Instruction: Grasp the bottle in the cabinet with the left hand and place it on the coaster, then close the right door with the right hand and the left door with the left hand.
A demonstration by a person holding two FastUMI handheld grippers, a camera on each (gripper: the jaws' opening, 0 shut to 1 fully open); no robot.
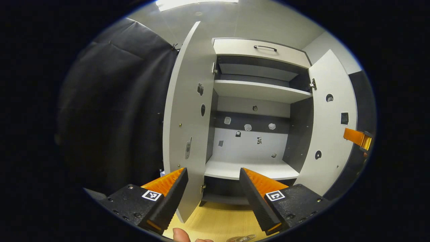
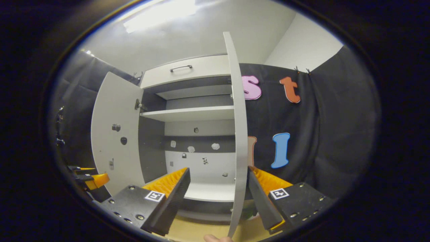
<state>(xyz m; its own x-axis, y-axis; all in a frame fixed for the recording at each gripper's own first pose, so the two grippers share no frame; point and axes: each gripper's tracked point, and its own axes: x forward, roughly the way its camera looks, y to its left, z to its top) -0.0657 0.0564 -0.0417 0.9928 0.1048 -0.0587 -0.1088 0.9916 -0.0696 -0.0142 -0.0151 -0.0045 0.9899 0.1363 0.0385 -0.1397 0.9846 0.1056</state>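
White cabinet (image 1: 258, 50) with white doors: left door (image 1: 188, 111), right door (image 1: 331, 124). Dark grey inside walls (image 1: 299, 134). White shelves (image 1: 258, 90). Back panel (image 1: 248, 144) white with a dark grey stripe across, dotted with small grey and black stickers. Black handle (image 1: 265, 47) on the white top drawer. Light yellow-brown wood table (image 1: 218, 222). Black cloth wall (image 1: 114, 111). Black-and-white square marks (image 1: 151, 195) on black gripper blocks.

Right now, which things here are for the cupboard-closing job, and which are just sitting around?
For the job: left door, right door, left gripper, right gripper; both doors stand open.

Just sitting around: drawer handle, upper shelf, little stickers on the back panel.
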